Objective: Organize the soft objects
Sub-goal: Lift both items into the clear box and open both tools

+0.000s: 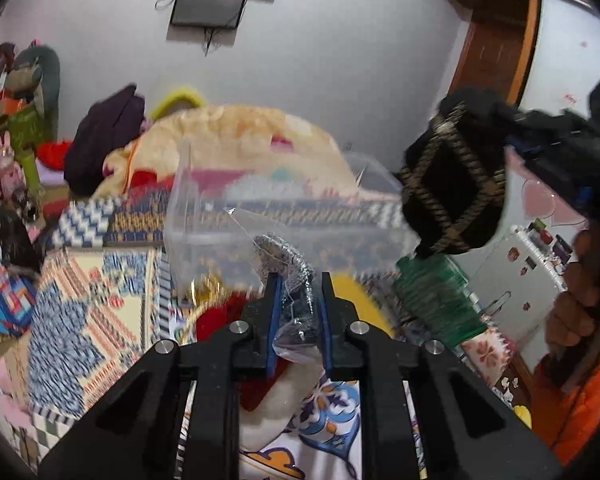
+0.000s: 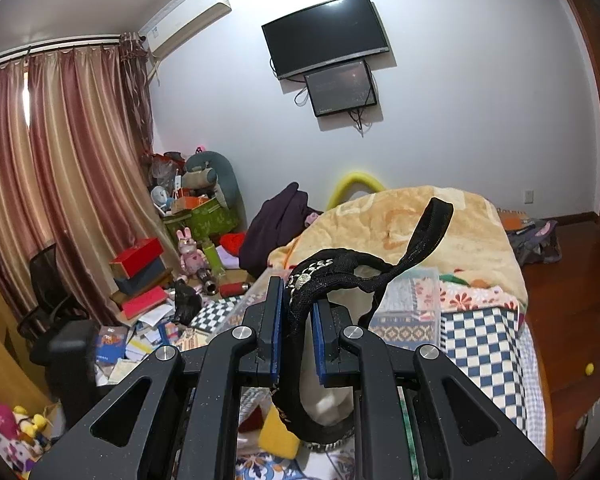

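My left gripper (image 1: 299, 280) is shut on a silver steel-wool scourer in a clear wrapper (image 1: 290, 276), held up in front of a clear plastic box (image 1: 220, 216) on the bed. My right gripper (image 2: 296, 292) is shut on a black knitted piece with a gold pattern (image 2: 324, 276); a black strap loops up from it. In the left wrist view the right gripper (image 1: 512, 136) holds that black and gold piece (image 1: 452, 184) in the air, above a green soft object (image 1: 436, 300). A red and white plush (image 1: 236, 320) lies under the left gripper.
A beige blanket (image 2: 432, 232) is heaped on the bed beyond the box. The bed has a patterned cover (image 1: 84, 312). Toys, boxes and books (image 2: 148, 280) clutter the floor by the curtains. A small white fridge (image 1: 524, 276) stands at the right.
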